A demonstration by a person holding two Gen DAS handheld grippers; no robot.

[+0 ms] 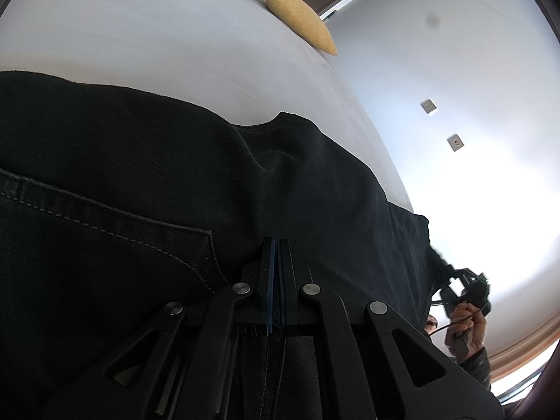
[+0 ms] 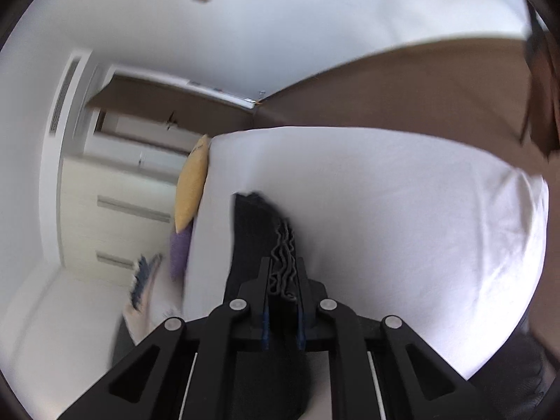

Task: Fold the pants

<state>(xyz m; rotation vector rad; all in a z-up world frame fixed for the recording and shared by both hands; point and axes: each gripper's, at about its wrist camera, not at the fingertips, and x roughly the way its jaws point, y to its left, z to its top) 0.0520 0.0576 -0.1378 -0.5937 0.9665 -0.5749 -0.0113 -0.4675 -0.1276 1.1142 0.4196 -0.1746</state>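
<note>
Both grippers gripping dark pants over a white bed

The left gripper [image 1: 278, 245] is clamping the pants [image 1: 157, 182] near a stitched pocket, its jaws nearly together; the right gripper [image 2: 283, 269] is pinching a bunched edge. The pants are draping over the bed [image 2: 402, 210]; a yellow pillow [image 2: 191, 185] and a purple pillow [image 2: 180, 252] are lying at the bed's far edge.

Left wrist cam sits v. close over the dark pants [image 1: 175, 192], facing along them across the white bed [image 1: 157, 42] twd wall; right wrist cam looks along bed from further back; both share bed, pants, yellow cushion [image 1: 301, 17].
</note>
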